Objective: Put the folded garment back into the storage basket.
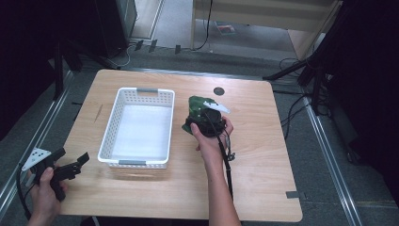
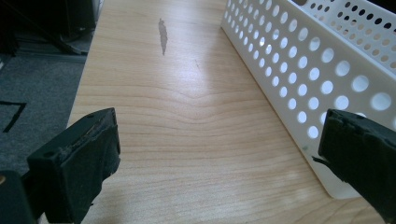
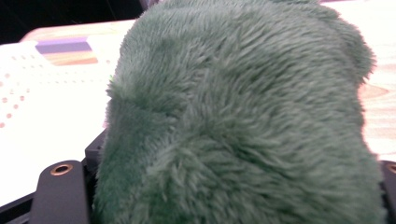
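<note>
A green plush toy (image 1: 197,106) hangs just above the wooden table (image 1: 263,155), right of a white perforated basket (image 1: 109,123). My right gripper (image 1: 205,120) is shut on the toy, and a hand holds it from the near side. In the right gripper view the green fur (image 3: 233,116) bulges up between the black jaws and hides their tips. My left gripper (image 1: 73,157) hovers at the table's near left corner, open with nothing between its jaws. In its own view, the left gripper (image 2: 219,140) faces bare wood beside the basket's wall (image 2: 299,70).
The basket holds nothing. A small black disc (image 1: 218,91) lies on the table behind the toy. A dark streak (image 2: 162,35) marks the wood left of the basket. Grey tape (image 1: 291,194) sits near the front right corner. Dark stands and cables (image 1: 291,113) surround the table.
</note>
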Available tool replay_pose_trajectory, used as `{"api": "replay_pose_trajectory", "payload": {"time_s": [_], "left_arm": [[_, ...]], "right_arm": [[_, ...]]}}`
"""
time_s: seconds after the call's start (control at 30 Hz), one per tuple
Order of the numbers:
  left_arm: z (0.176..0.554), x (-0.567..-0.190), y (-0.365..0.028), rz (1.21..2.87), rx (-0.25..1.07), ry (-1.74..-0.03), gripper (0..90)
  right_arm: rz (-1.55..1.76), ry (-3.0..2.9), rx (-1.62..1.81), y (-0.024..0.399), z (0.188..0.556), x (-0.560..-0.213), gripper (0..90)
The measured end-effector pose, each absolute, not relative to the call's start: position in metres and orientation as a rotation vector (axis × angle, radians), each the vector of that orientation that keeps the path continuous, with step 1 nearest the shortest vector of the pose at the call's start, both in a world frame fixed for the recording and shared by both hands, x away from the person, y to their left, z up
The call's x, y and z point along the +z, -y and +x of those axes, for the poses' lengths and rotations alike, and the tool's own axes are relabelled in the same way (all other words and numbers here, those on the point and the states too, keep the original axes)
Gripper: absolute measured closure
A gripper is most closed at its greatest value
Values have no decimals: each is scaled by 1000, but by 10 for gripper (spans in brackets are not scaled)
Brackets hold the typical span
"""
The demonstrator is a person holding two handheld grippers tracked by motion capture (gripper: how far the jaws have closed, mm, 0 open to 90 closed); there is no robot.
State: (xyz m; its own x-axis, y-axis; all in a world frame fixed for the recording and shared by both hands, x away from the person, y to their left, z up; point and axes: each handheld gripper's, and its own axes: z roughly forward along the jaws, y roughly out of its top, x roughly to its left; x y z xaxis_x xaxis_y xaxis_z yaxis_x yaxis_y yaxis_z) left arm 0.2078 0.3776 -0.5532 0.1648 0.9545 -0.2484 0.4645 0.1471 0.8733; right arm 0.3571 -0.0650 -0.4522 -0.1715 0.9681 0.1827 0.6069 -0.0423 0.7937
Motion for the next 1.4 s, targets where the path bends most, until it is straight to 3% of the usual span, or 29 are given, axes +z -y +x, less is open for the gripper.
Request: {"api": "replay_pose_trajectory", "payload": {"time_s": [0.73,1.4], "left_arm": [[208,-553,-378,1469,635,-1449,0],[208,-553,-377,1463,633,-1449,0]], "right_arm": [[1605,-1861,1144,11,350,-420,224],[1573,-1959,1186,-49,351,-425,224]]}}
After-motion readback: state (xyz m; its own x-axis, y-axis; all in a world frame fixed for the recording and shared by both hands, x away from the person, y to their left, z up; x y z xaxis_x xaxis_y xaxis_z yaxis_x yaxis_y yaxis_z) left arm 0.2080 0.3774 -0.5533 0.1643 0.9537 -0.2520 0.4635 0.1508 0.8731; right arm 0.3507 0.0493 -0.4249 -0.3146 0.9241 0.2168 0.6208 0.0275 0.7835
